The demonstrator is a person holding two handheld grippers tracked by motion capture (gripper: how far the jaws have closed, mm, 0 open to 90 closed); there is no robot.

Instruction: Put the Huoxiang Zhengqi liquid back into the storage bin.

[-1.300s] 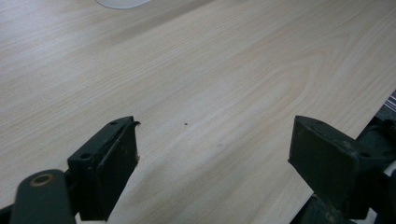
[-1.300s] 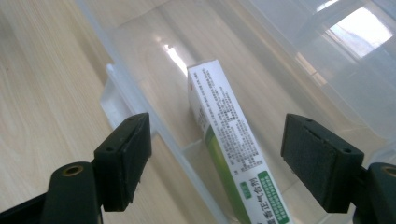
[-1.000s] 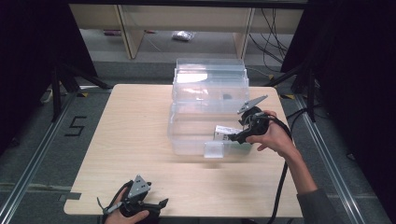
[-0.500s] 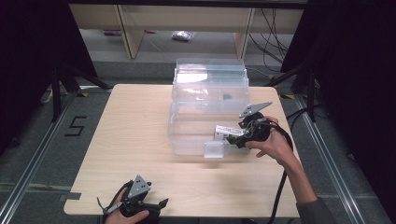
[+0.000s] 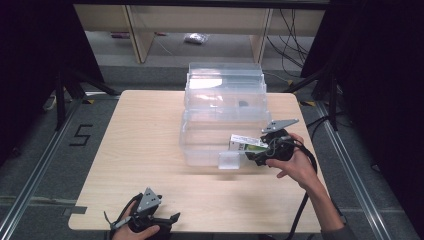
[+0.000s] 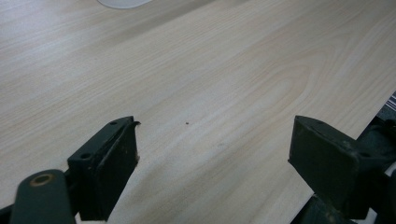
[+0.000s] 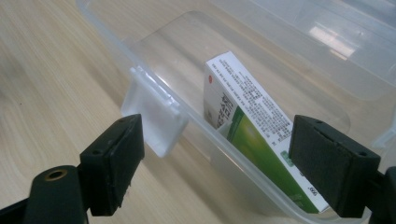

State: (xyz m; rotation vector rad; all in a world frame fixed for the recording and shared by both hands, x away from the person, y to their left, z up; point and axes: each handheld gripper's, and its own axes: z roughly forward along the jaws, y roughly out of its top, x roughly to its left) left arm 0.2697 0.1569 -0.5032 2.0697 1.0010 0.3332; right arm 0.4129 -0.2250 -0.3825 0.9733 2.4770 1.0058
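Your right gripper's (image 7: 217, 170) fingers (image 7: 114, 163) stand released and have just been opening; the green-and-white box (image 7: 252, 135) lies between them, with no pad pressing on it. That box leans tilted inside the clear bin (image 5: 210, 142), against its near wall beside the latch (image 7: 156, 116). Your left gripper (image 5: 170, 220) rests spread wide on the bench (image 5: 135, 140), well apart.

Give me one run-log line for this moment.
right gripper: jaws just opened, box released, leaning inside clear bin | left gripper: open, idle at table edge
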